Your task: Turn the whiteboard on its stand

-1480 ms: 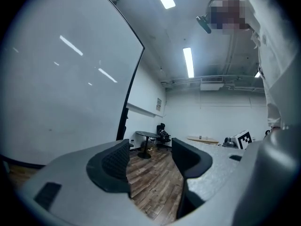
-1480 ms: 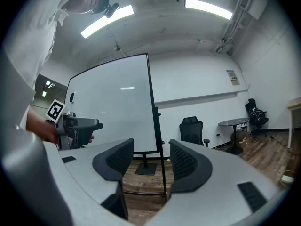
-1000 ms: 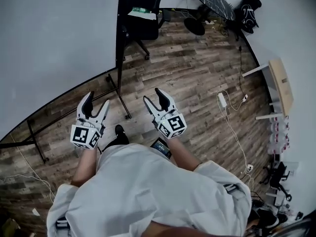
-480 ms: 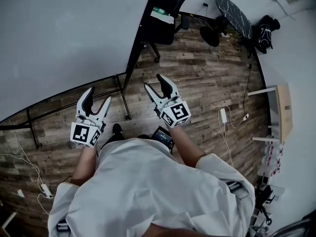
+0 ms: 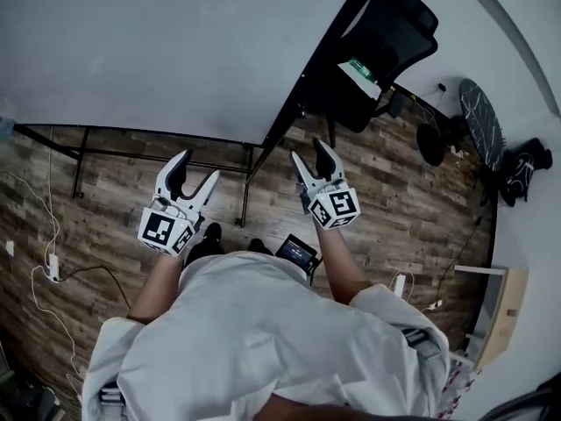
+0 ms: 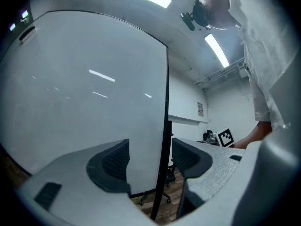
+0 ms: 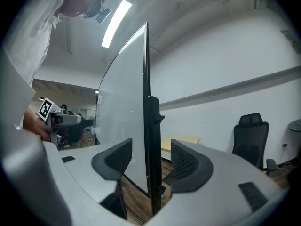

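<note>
The whiteboard [image 5: 175, 51] fills the upper left of the head view; its black side edge [image 5: 307, 77] slants down to the stand's floor bars [image 5: 158, 154]. My left gripper [image 5: 196, 168] is open just left of the board's lower corner, and my right gripper [image 5: 309, 153] is open just right of it. In the left gripper view the white face [image 6: 84, 102] and black edge [image 6: 164, 126] show between the open jaws of my left gripper [image 6: 149, 157]. In the right gripper view my right gripper [image 7: 150, 159] frames the stand post [image 7: 153, 140] without touching it.
A black office chair [image 5: 386, 38] stands behind the board's right edge. Farther right are a round dark table [image 5: 478, 117], a backpack [image 5: 526, 160] and a wooden desk [image 5: 500, 314]. Cables and a power strip [image 5: 53, 270] lie on the wood floor at the left.
The view has swung so the board's edge and the chair have shifted right. Both grippers have come closer to the board's lower corner, one on each side, and stayed open.
</note>
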Tool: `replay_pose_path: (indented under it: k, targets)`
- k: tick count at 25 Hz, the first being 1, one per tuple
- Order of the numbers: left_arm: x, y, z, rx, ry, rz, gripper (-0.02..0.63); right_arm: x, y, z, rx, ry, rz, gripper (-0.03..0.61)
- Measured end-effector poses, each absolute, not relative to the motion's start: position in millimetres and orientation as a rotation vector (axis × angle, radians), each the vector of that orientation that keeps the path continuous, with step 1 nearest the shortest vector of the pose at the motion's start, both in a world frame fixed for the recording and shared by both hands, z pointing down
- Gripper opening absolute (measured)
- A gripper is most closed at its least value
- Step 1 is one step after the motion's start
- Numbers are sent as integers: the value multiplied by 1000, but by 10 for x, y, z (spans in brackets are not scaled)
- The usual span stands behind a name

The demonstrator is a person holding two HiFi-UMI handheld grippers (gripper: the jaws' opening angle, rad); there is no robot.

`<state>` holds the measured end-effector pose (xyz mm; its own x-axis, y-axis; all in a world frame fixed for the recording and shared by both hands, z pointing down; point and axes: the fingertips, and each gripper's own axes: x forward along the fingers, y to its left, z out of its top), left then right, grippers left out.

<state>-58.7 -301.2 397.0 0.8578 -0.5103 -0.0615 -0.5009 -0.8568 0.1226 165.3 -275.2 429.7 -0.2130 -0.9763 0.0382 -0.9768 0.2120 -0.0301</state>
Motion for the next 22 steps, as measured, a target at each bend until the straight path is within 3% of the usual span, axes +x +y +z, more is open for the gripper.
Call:
replay_pose_path:
  k: [7, 22]
  targets:
    - [-631, -2784, 3959, 2881, -1001, -125, 267, 1695, -3022, 4415, 1665, -2636, 176, 292]
    - [-534, -2334, 4110, 2780, -1153, -131, 267, 1447, -3307, 4471, 1257, -2755, 131, 301]
